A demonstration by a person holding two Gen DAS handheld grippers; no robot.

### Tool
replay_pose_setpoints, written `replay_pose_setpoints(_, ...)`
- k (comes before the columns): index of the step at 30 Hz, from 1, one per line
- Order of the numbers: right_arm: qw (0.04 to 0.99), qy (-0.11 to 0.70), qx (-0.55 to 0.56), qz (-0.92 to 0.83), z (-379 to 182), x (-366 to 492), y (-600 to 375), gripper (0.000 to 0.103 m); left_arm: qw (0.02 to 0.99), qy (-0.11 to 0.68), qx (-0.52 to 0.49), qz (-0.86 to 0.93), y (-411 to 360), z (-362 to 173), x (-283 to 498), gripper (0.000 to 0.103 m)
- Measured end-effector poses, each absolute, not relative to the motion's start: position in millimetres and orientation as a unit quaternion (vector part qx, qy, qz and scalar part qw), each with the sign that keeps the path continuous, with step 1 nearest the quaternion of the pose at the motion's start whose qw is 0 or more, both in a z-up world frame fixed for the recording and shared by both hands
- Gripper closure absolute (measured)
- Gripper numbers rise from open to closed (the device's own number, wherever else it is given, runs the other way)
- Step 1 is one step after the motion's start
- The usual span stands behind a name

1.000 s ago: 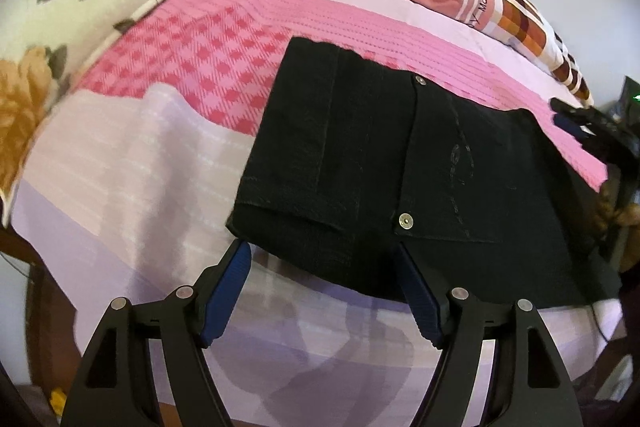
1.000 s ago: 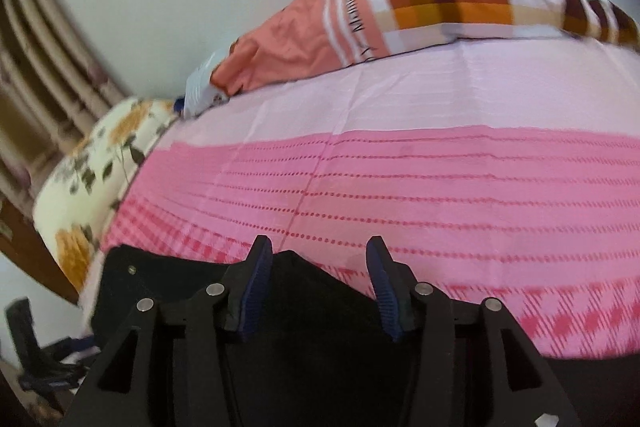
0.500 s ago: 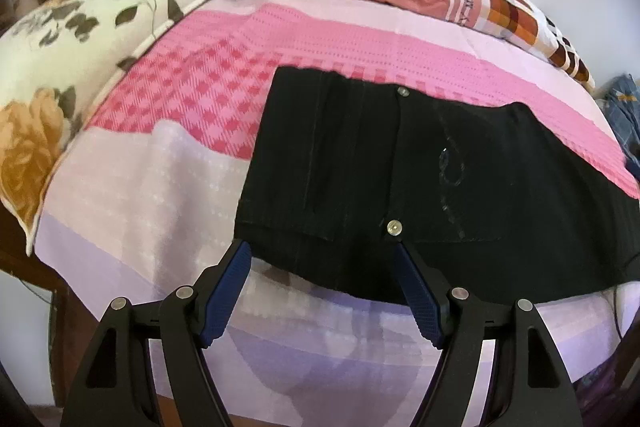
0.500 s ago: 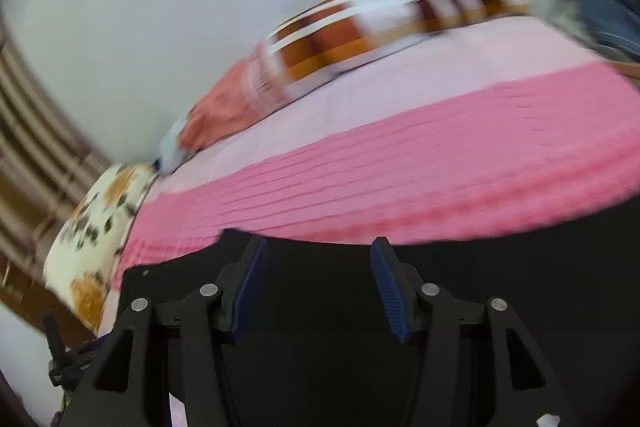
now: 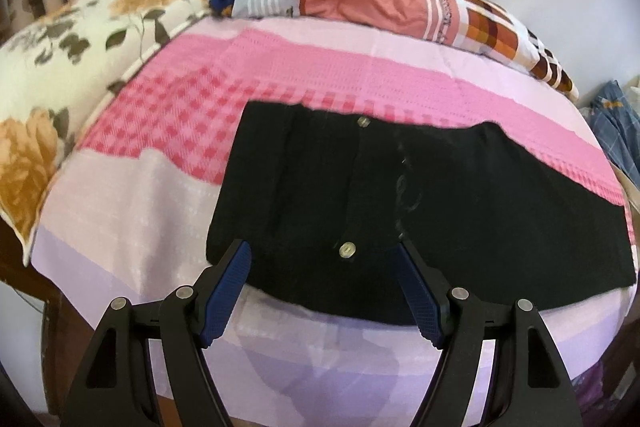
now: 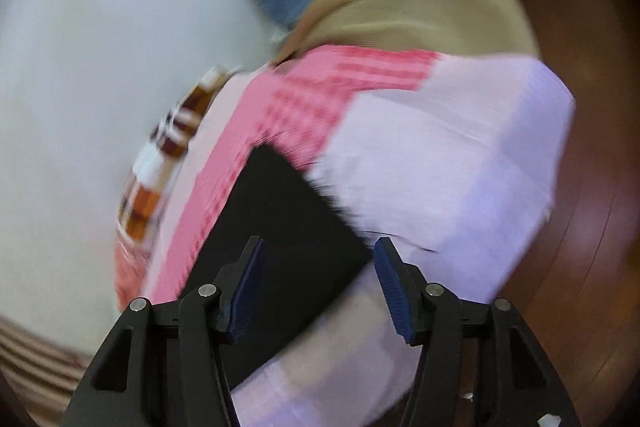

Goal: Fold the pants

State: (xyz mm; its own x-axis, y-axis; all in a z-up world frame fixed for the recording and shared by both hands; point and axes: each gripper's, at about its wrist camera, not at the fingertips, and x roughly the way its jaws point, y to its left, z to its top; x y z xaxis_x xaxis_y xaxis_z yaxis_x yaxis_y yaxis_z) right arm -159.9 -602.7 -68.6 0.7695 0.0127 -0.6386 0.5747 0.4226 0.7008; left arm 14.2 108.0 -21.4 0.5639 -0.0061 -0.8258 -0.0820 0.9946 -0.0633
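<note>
Black pants (image 5: pixel 400 203) laid flat on pink bedsheet (image 5: pixel 200 131), lower centre of the left view; both grippers spread, holding nothing.

Left gripper (image 5: pixel 324 283): blue pads either side of the near hem by a metal button (image 5: pixel 346 249). Right gripper (image 6: pixel 316 287): over a dark corner of the pants (image 6: pixel 288 227), likewise empty. Advised handling: pinch each end through all layers, lift level, carry over together to keep edges aligned. Not determinable: right view motion-blurred; pants' right end near the frame edge; layer count unclear.
</note>
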Motion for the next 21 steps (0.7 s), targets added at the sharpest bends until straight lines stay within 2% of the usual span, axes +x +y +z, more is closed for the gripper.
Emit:
replay_pose_setpoints(10,0.727,0.219,0.644,-0.092,-114,-183,-620,0.049,0.88,0.475,-0.03,-0.006,54,-11,26,0.029)
replay_pose_setpoints(21,0.746,0.245,0.616,-0.069,-121,-148,-616,0.049,0.872,0.488,0.024,-0.036,-3,-13,30,0.029)
